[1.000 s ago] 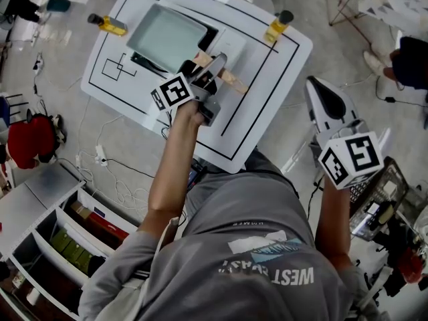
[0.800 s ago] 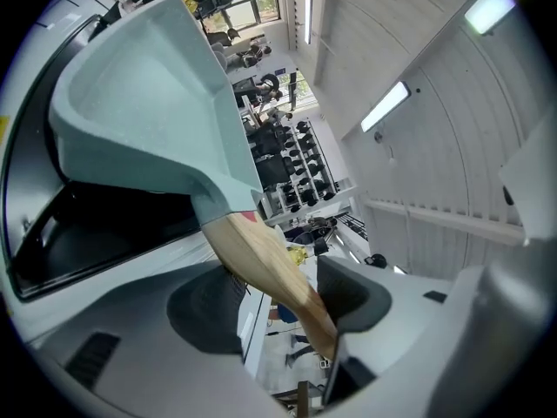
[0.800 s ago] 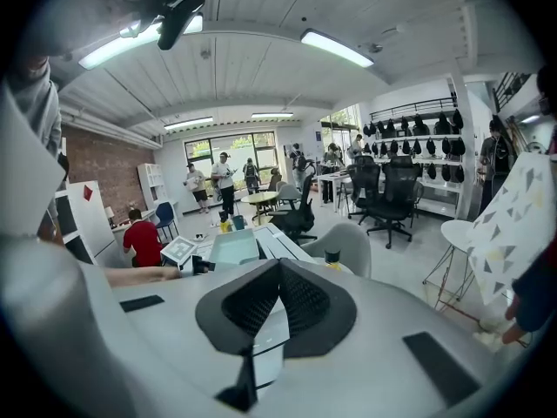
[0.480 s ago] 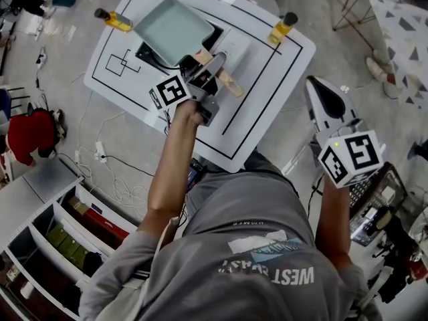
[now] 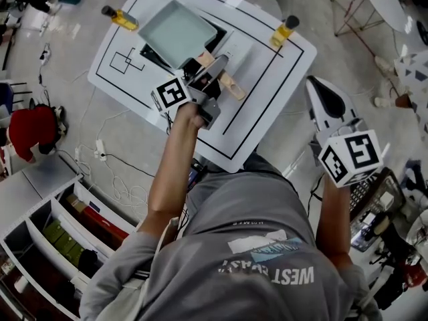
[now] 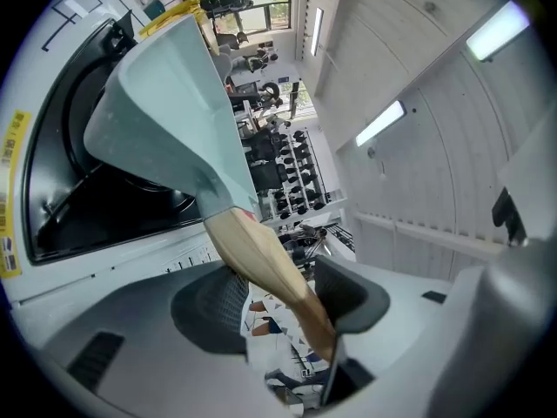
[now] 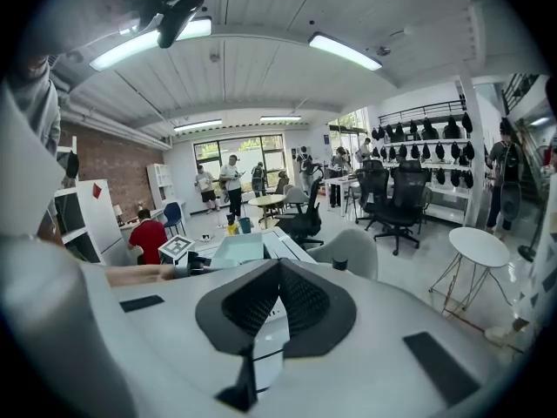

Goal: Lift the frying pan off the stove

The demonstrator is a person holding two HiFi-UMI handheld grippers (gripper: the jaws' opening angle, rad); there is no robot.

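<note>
Head view shows one frying pan (image 5: 175,32), one stove (image 5: 152,57), two bottles (image 5: 120,18) (image 5: 284,31).

The frying pan (image 5: 177,31) wears a matt, pale green coat, smooth inside and out, and its handle (image 6: 261,264) is bare light wood, sanded smooth with a faint sheen. The stove (image 6: 78,190) has a glossy black glass top set in a smooth white plastic casing. The left tool (image 6: 278,299) and the right tool (image 7: 277,299) have matt grey plastic shells; their pads (image 6: 213,307) are dark, rubbery and finely ribbed. The surface (image 5: 267,105) is smooth white board printed with black lines. The person's shirt (image 5: 254,233) is soft grey cloth, and the floor (image 5: 73,105) looks like dull grey concrete.
</note>
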